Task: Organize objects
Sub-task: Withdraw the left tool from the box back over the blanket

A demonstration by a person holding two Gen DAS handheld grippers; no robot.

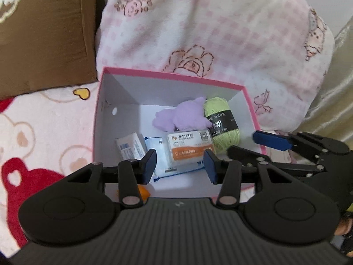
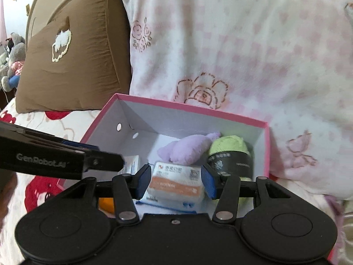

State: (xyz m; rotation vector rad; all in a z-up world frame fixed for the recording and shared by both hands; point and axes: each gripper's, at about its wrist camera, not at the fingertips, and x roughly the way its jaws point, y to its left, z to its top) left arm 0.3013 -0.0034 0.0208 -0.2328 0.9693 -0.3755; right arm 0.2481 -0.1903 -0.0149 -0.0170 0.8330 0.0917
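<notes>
A pink-rimmed white box [image 1: 174,75] [image 2: 189,108] sits on the bed. Inside lie a purple plush [image 1: 181,114] [image 2: 187,150], a green yarn ball [image 1: 222,123] [image 2: 231,150], a white and orange mask pack [image 1: 189,148] [image 2: 176,181], a blue and white wipes pack [image 1: 163,165], a small white box [image 1: 130,148] and something orange [image 1: 143,193] at the near wall. My left gripper [image 1: 179,165] is open and empty above the box's near side. My right gripper [image 2: 175,183] is open, its jaws either side of the mask pack, seemingly above it. Each gripper shows in the other's view [image 1: 286,148] [image 2: 55,161].
A brown pillow [image 1: 44,33] [image 2: 72,55] lies at the back left. A pink checked blanket [image 1: 209,26] [image 2: 242,44] is bunched behind and right of the box. The bed sheet [image 1: 33,137] has red and pink bear prints. Plush toys [image 2: 13,59] sit far left.
</notes>
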